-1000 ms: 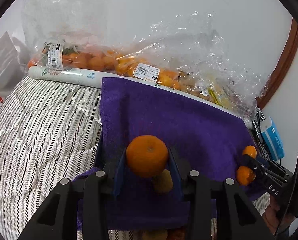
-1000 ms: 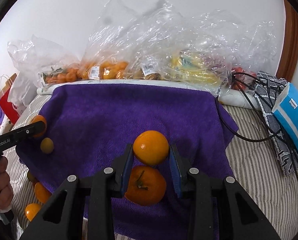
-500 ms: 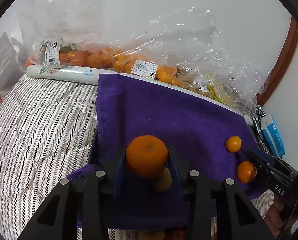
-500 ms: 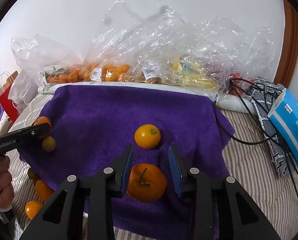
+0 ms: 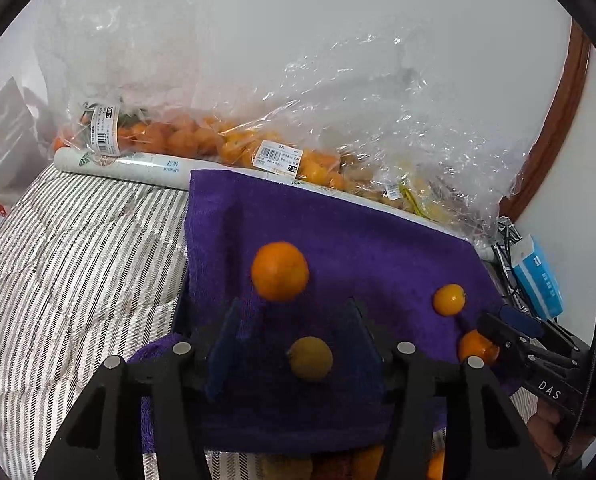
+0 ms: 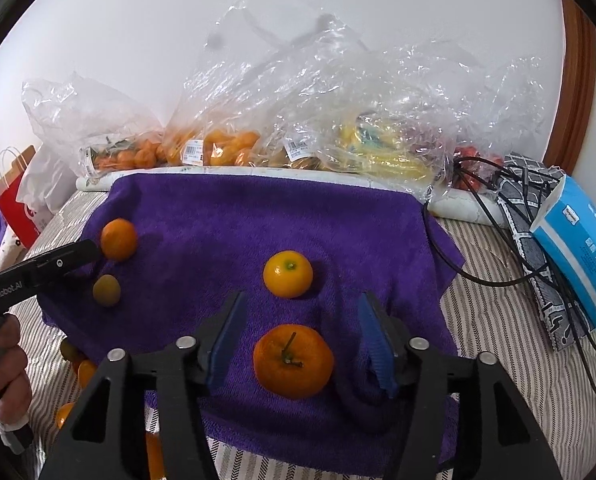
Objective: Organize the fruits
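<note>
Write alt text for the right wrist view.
The right gripper, jaws opening, hangs over a purple towel with a stemmed orange lying loose between its fingers and a smaller orange just beyond. Clear bags of fruit line the wall behind; the left gripper reaches in from the left.

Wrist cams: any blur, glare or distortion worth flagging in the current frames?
Left wrist: heavy fisheye bending with a dark vignette at the corners; the orange ahead of the fingers is soft with motion blur, while the purple towel stays sharp. Right wrist: same barrel distortion; the fruit is crisp, and the plastic bags throw white specular glare. Both: flat, diffuse light with only short, soft shadows.
</note>
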Available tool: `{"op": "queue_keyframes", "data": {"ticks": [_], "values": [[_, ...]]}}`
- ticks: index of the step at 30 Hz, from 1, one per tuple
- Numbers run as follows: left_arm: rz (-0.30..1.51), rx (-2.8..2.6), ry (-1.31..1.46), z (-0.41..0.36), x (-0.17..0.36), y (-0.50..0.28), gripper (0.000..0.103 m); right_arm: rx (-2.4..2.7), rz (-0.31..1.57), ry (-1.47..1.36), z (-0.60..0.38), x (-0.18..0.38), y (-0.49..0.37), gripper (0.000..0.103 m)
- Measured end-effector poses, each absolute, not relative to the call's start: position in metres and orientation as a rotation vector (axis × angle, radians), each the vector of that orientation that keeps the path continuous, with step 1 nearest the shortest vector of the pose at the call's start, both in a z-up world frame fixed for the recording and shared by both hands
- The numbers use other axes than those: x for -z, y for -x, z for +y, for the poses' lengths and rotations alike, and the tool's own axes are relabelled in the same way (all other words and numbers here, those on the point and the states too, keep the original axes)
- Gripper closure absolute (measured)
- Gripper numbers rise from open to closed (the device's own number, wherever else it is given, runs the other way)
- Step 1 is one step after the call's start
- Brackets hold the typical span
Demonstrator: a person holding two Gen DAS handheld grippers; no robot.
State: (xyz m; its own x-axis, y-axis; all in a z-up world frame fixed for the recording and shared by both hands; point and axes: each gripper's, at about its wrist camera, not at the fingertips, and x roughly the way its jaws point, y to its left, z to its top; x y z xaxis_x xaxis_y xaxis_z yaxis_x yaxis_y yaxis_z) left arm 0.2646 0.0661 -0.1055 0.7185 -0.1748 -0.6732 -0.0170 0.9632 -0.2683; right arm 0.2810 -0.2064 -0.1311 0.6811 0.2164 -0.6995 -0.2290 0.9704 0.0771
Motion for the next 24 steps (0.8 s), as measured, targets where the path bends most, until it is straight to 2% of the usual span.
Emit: {"op": "queue_keyframes", "data": {"ticks": [22,24], "values": [[0.695,0.061,0.194,0.049,0.092,-0.250,0.051,-0.255,0.662,-0.007,-0.205,0.100,-0.255,0.041],[0.694,0.060,0.187,0.050,0.088,-0.249,0.051,-0.256,0.683,-0.013,-0.205,0.098,-0.257,0.044]]}}
